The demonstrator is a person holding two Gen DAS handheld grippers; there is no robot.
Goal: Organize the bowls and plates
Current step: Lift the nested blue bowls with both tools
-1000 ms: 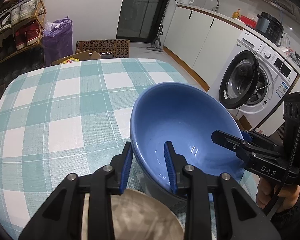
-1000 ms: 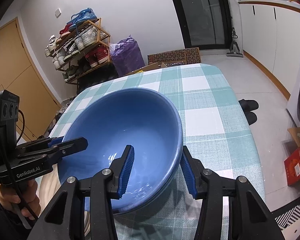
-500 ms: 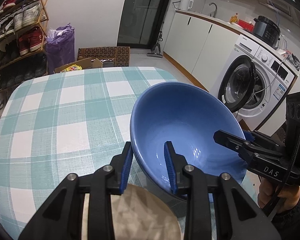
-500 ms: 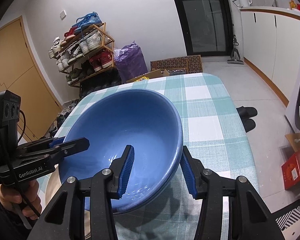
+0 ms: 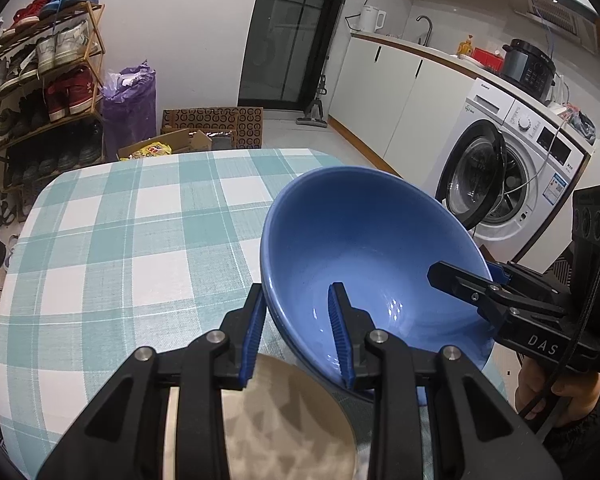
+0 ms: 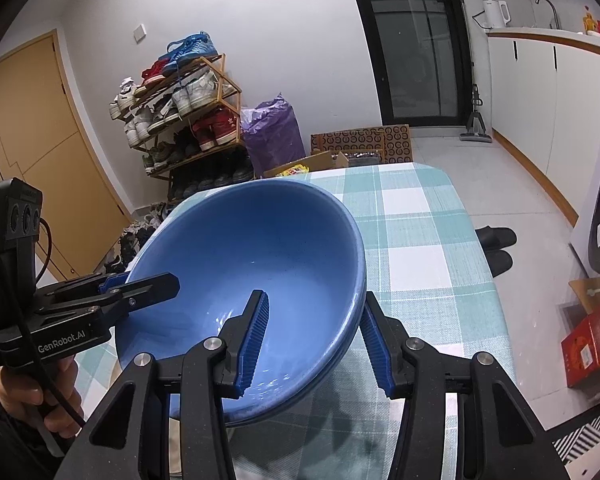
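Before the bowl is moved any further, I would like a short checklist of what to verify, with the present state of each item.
1. Left hand-held gripper clamps the blue bowl rim, one finger inside, one outside: ok.
2. Right hand-held gripper clamps the opposite rim the same way: ok.
3. Bowl is off the checked tablecloth: ok; it hangs tilted.
4. Bowl is empty: ok.
5. Beige plate below the near rim is free of the bowl: cannot tell.
6. Bare cloth ahead for setting down: ok.
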